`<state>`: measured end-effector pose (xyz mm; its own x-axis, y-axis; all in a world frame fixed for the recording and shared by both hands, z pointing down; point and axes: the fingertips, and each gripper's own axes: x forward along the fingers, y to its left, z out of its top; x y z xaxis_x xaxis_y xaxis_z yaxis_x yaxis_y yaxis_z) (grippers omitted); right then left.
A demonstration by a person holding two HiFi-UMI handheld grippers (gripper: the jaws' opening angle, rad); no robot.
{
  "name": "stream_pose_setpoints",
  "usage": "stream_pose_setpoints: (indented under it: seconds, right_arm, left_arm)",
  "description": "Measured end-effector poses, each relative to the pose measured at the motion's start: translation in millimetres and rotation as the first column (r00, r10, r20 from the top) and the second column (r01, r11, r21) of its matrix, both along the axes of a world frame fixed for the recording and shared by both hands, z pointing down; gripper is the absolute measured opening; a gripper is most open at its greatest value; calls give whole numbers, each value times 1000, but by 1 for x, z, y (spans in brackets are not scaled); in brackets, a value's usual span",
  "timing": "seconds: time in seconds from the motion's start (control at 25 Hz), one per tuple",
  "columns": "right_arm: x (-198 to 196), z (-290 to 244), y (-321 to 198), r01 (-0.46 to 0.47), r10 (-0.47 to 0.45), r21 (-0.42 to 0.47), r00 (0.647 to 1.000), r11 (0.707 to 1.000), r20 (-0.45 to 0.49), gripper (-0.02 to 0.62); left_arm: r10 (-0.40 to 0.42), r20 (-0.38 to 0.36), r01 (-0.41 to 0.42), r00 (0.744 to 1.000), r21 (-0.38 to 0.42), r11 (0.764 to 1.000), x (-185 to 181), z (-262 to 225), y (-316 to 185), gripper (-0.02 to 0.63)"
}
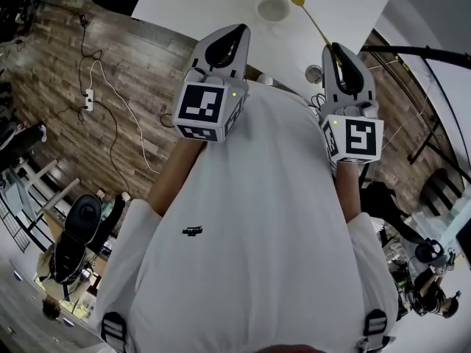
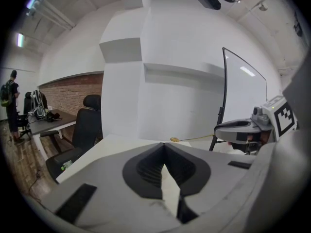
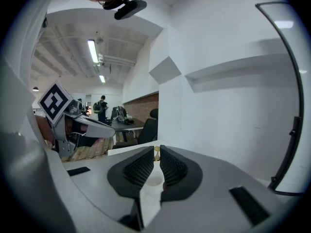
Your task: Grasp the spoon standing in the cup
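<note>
Spoon (image 1: pixel 313 22) is out of the cup, gold, clamped by its handle in the right gripper (image 1: pixel 335 48). It pokes out toward 11 o'clock in the head view, with its bowl end over the white table (image 1: pixel 184 6). Right gripper view shows jaws nearly together, gold handle (image 3: pixel 156 152) pinched between the pads. White cup (image 1: pixel 273 8) stands empty on the table, at 9 o'clock of the spoon's bowl, close but apart. Left gripper (image 1: pixel 239 29) at 9 o'clock of the right one, jaws closed tip to tip, holding nothing, off the cup. Small grey round thing (image 1: pixel 314 73) at table edge, can't identify. Power strip (image 1: pixel 89 98) with cable on wood floor, far 9 o'clock.
</note>
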<state>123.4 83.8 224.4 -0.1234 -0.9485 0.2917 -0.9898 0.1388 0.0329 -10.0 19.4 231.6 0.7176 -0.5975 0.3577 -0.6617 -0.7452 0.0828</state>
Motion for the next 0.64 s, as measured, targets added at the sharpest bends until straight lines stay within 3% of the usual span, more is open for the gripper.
stream_pose_setpoints:
  seconds: [0.32, 0.64]
  right_arm:
    - [5, 0, 0, 11, -11, -1, 1000, 1000, 24, 41]
    - [14, -6, -6, 74, -74, -7, 997, 997, -15, 41]
  left_arm:
    - [17, 13, -16, 1000, -14, 1000, 5, 3, 3, 14]
    - [25, 14, -25, 1000, -2, 1000, 18, 0, -1, 14]
